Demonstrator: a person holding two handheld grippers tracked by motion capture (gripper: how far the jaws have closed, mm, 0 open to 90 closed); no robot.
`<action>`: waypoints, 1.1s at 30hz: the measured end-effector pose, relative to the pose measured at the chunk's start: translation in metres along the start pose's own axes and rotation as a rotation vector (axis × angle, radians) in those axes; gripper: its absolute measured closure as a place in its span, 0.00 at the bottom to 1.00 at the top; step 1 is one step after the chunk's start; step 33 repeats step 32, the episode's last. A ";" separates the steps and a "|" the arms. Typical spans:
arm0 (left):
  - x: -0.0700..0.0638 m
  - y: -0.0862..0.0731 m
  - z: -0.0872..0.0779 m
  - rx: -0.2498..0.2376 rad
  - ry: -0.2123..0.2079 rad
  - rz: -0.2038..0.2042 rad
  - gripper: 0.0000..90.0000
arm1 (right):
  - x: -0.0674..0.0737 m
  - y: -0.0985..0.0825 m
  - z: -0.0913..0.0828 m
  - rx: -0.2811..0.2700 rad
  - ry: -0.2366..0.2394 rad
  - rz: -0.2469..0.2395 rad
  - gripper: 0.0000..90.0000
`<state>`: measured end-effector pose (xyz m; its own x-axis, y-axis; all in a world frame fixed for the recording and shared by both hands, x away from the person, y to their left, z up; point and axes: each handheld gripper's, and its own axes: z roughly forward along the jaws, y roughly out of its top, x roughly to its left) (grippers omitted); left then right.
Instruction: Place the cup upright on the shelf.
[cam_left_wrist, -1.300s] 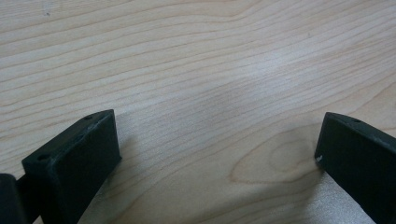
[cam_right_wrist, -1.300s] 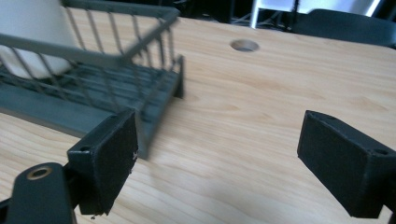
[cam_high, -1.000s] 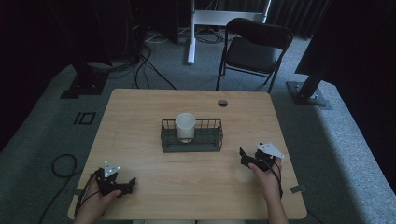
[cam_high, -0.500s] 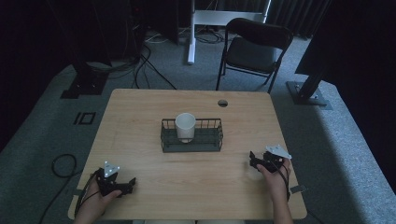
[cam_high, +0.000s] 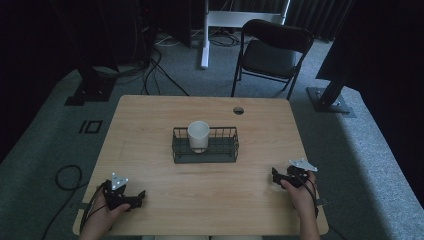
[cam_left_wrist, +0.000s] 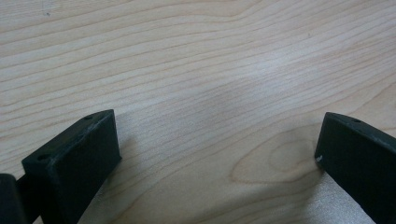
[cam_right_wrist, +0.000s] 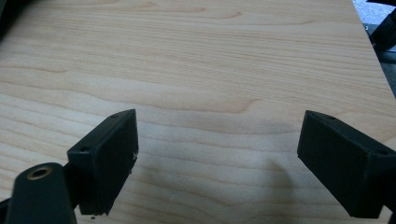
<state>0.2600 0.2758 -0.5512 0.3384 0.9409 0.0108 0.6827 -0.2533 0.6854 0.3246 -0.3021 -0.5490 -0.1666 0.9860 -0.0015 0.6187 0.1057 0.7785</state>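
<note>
A white cup (cam_high: 198, 135) stands inside a black wire basket (cam_high: 225, 148) at the middle of the wooden table (cam_high: 150, 120). My left gripper (cam_high: 139, 197) rests low on the table near the front left corner, held by a hand. Its jaws stand wide apart over bare wood (cam_left_wrist: 219, 135). My right gripper (cam_high: 275, 176) sits near the front right edge, also in a hand, open with nothing between its fingers (cam_right_wrist: 105, 158). Both grippers are well apart from the basket.
A black folding chair (cam_high: 272, 50) stands beyond the far edge of the table. A round cable hole (cam_high: 238, 110) is in the tabletop near the back. Cables (cam_high: 65, 177) lie on the carpet at the left. Dark stands flank the table.
My right gripper has drawn back toward the front right edge of the table. The left gripper, the cup and the basket have stayed put.
</note>
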 end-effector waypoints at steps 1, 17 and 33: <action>0.000 0.000 0.000 0.000 0.000 0.000 0.00 | -0.001 -0.001 0.000 0.002 -0.001 0.002 0.14; 0.000 0.000 0.000 0.000 0.000 0.000 0.00 | -0.005 -0.005 0.000 0.078 0.049 -0.027 0.15; 0.000 0.000 0.000 0.000 0.000 0.000 0.00 | -0.005 -0.005 0.000 0.082 0.051 -0.030 0.14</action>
